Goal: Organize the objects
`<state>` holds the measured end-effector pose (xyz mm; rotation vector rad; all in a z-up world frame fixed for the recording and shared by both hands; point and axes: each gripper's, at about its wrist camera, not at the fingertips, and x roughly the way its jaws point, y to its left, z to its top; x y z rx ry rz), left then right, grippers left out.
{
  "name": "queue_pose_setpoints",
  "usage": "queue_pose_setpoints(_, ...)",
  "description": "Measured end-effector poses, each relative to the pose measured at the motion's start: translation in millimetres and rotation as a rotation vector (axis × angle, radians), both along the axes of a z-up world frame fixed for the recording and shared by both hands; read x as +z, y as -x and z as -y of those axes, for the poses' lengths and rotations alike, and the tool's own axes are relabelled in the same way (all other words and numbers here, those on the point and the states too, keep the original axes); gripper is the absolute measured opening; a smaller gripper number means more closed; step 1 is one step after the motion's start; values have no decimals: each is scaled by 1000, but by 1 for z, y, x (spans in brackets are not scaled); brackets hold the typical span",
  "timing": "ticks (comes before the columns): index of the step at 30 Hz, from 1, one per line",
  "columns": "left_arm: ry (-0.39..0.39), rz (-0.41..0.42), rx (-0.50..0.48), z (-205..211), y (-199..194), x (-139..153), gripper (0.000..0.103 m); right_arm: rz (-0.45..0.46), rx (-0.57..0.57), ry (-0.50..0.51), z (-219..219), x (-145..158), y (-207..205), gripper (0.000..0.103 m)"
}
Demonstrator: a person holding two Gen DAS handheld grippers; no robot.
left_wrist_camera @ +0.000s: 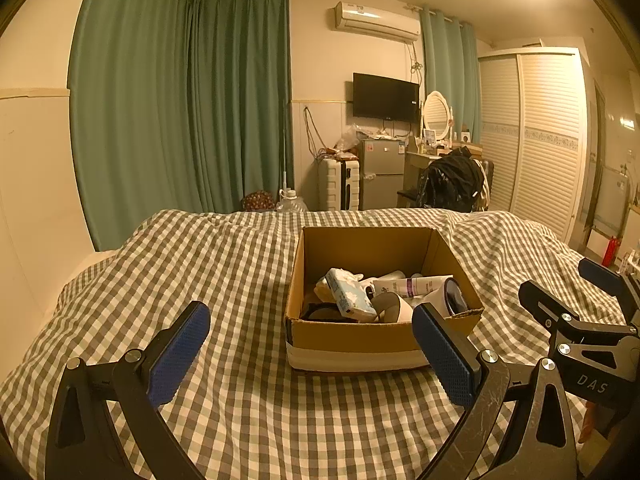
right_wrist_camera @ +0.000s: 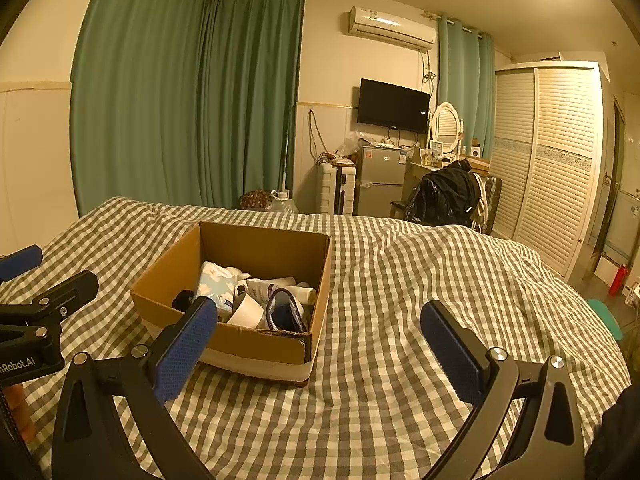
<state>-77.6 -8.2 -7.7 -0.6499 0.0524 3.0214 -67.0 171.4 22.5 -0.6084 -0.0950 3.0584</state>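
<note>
An open cardboard box (left_wrist_camera: 352, 338) sits on the checked bed cover (left_wrist_camera: 224, 264); it also shows in the right wrist view (right_wrist_camera: 256, 346). Inside lie a tissue pack (left_wrist_camera: 349, 293), a white tube (left_wrist_camera: 416, 285), a white cup (right_wrist_camera: 249, 312) and a blue-rimmed item (right_wrist_camera: 285, 312). My left gripper (left_wrist_camera: 316, 338) is open and empty, just in front of the box. My right gripper (right_wrist_camera: 320, 336) is open and empty, to the right of the box. The right gripper also shows in the left wrist view (left_wrist_camera: 576, 292), and the left gripper in the right wrist view (right_wrist_camera: 48, 276).
Green curtains (left_wrist_camera: 180, 100) hang at the back left. Beyond the bed stand a white suitcase (left_wrist_camera: 340, 184), a small fridge (left_wrist_camera: 382, 172), a chair with black clothes (left_wrist_camera: 452, 180) and a white wardrobe (left_wrist_camera: 536, 136). A red extinguisher (right_wrist_camera: 618, 278) stands on the floor at right.
</note>
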Motion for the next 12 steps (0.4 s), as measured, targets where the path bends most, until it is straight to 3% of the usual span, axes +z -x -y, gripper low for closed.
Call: queue_pose_setpoints(12,10,14,3,0,3,-5,103,17,9,-4,1,-4,2,102)
